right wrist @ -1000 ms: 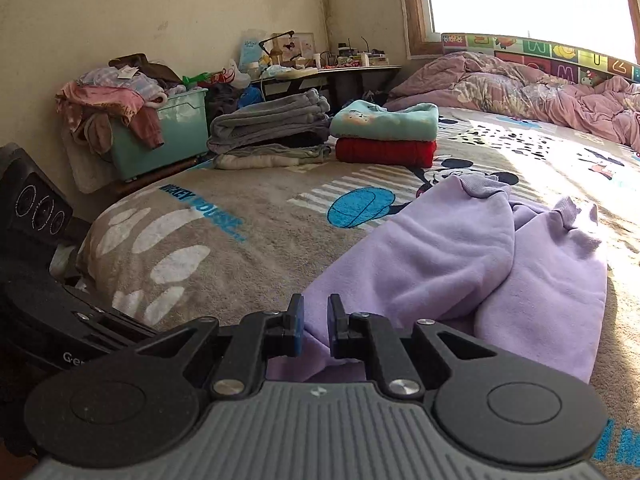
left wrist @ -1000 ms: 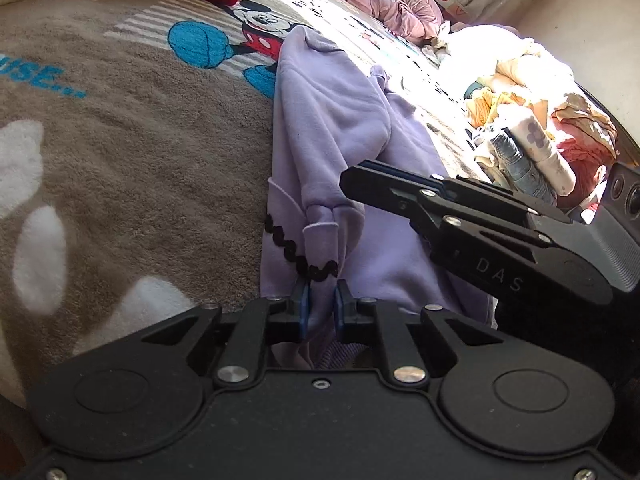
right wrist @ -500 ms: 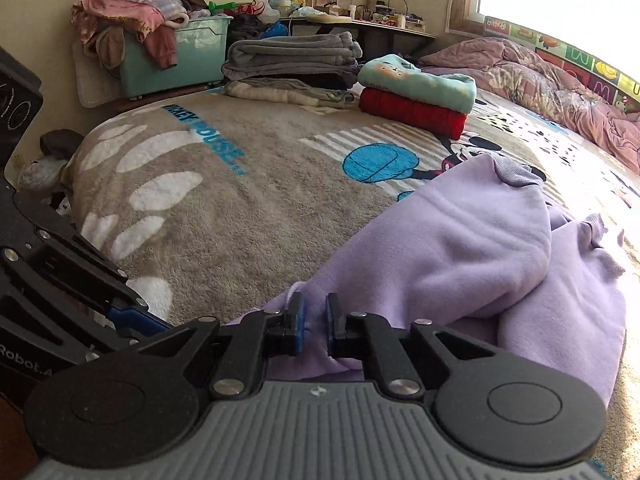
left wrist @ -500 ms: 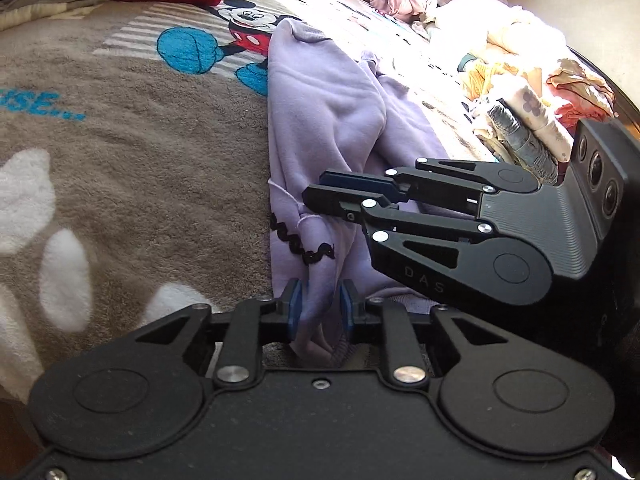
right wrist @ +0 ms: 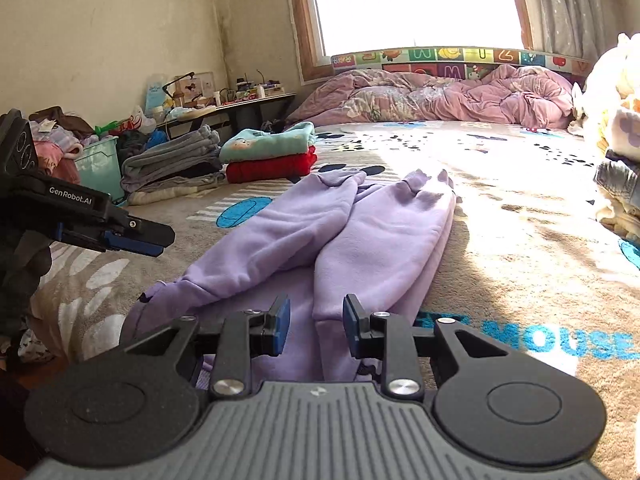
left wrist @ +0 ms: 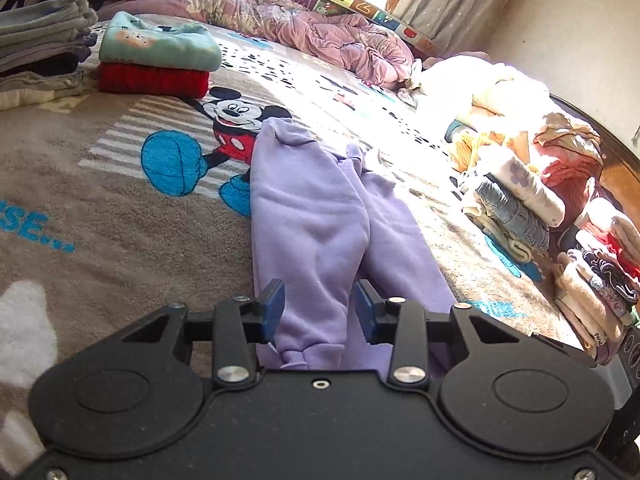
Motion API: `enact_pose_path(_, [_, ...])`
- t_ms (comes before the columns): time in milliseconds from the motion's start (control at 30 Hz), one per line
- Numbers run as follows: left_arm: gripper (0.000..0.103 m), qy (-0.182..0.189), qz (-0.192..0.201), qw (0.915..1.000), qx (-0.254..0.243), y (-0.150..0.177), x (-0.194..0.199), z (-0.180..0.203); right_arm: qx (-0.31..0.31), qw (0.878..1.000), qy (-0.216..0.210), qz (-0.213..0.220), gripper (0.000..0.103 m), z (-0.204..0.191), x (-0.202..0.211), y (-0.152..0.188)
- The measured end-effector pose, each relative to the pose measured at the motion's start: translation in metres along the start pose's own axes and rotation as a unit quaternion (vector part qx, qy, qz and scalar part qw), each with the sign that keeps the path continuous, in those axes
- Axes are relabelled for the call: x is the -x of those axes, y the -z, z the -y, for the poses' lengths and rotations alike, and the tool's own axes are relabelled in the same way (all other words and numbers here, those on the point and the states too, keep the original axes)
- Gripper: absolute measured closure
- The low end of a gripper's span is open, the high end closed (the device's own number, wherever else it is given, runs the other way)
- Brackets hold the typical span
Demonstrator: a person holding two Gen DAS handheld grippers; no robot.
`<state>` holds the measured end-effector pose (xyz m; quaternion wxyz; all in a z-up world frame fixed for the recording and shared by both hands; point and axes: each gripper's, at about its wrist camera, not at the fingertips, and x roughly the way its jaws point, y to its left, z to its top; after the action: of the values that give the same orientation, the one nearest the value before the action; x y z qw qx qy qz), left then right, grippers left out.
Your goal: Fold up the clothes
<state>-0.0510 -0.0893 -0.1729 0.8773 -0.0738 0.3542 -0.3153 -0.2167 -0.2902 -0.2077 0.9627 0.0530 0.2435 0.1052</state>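
A lilac sweatshirt (left wrist: 320, 224) lies on the Mickey Mouse blanket (left wrist: 100, 220), both sleeves folded over its body and running towards me. It also shows in the right wrist view (right wrist: 352, 232). My left gripper (left wrist: 319, 311) is open, its blue pads either side of the near end of one sleeve without closing on it. My right gripper (right wrist: 316, 326) is open just above the near end of the other sleeve. The left gripper also shows at the left of the right wrist view (right wrist: 132, 240).
Folded teal and red tops (left wrist: 156, 60) and grey folded clothes (left wrist: 40, 48) lie at the far left of the bed. A pile of unfolded laundry (left wrist: 540, 184) fills the right edge. A pink duvet (left wrist: 304, 24) lies under the window. A teal bin (right wrist: 100, 164) stands by the wall.
Both grippers were shut on the sweatshirt's near edge; they have let it go and now stand open. The sleeves now lie flat on the garment, and the grippers have moved apart.
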Motion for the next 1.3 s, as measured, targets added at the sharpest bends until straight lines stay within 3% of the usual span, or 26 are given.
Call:
enact_pose_path(200, [0.07,-0.004,-0.036,0.9941,-0.103,-0.024,-0.056,0.044,-0.039,0.998,0.038,0.011,0.073,0.027,0.019,0.021])
enact_pose_path(233, [0.061,-0.019,-0.043,0.9887,-0.142,-0.023,-0.065,0.056,-0.036,0.999,0.039,0.01,0.073,0.027,0.022,0.022])
enact_pose_path(300, [0.06,-0.062,-0.058,0.9697,-0.229,-0.02,-0.084,0.081,-0.029,0.999,0.04,0.008,0.072,0.027,0.029,0.024])
enact_pose_path(367, [0.06,-0.083,-0.078,0.9509,-0.288,-0.012,-0.1,0.097,-0.022,0.999,0.041,0.006,0.07,0.026,0.035,0.027])
enact_pose_path(433, [0.06,-0.102,-0.084,0.943,-0.305,-0.005,-0.111,0.101,-0.025,0.999,0.044,0.002,0.069,0.03,0.042,0.031])
enact_pose_path(467, [0.064,-0.117,-0.086,0.9382,-0.314,-0.001,-0.117,0.102,-0.025,0.999,0.047,0.002,0.069,0.031,0.045,0.033])
enact_pose_path(500, [0.081,-0.133,-0.085,0.9319,-0.326,0.003,-0.122,0.103,-0.026,0.998,0.049,0.001,0.069,0.033,0.049,0.035])
enact_pose_path(533, [0.091,-0.147,-0.079,0.9268,-0.337,0.007,-0.124,0.104,-0.025,0.998,0.052,0.001,0.068,0.034,0.052,0.037])
enact_pose_path(633, [0.097,-0.216,-0.022,0.9101,-0.353,0.02,-0.121,0.114,-0.025,0.998,0.058,0.003,0.067,0.04,0.061,0.045])
enact_pose_path(700, [0.098,-0.264,0.015,0.8937,-0.363,0.032,-0.119,0.125,-0.024,0.998,0.058,0.004,0.067,0.045,0.063,0.047])
enact_pose_path(800, [0.096,-0.305,0.009,0.8544,-0.42,0.054,-0.136,0.135,-0.036,0.998,0.052,0.012,0.066,0.056,0.065,0.048])
enact_pose_path(833, [0.094,-0.3,-0.001,0.8565,-0.42,0.054,-0.14,0.134,-0.043,0.998,0.049,0.015,0.066,0.06,0.065,0.047])
enact_pose_path(900, [0.088,-0.276,-0.022,0.8721,-0.403,0.05,-0.145,0.131,-0.053,0.997,0.044,0.023,0.066,0.065,0.064,0.044])
enact_pose_path(933, [0.07,-0.25,-0.036,0.8846,-0.392,0.044,-0.14,0.129,-0.057,0.997,0.041,0.027,0.066,0.067,0.064,0.042])
enact_pose_path(1000, [0.061,-0.19,-0.065,0.9088,-0.366,0.027,-0.123,0.123,-0.062,0.997,0.031,0.035,0.066,0.068,0.065,0.039])
enact_pose_path(1067, [0.059,-0.125,-0.089,0.9315,-0.33,0.0,-0.1,0.113,-0.063,0.997,0.021,0.039,0.066,0.067,0.066,0.036])
enact_pose_path(1100, [0.06,-0.107,-0.085,0.94,-0.313,-0.014,-0.088,0.108,-0.062,0.997,0.018,0.04,0.066,0.067,0.066,0.035])
enact_pose_path(1167, [0.064,-0.107,-0.074,0.9504,-0.283,-0.034,-0.078,0.095,-0.064,0.997,0.011,0.043,0.066,0.068,0.065,0.032])
enact_pose_path(1267, [0.081,-0.114,-0.065,0.966,-0.223,-0.058,-0.077,0.075,-0.084,0.995,0.0,0.046,0.066,0.073,0.061,0.029])
enact_pose_path(1300, [0.086,-0.111,-0.076,0.9669,-0.217,-0.057,-0.083,0.074,-0.091,0.995,-0.003,0.047,0.066,0.075,0.059,0.028])
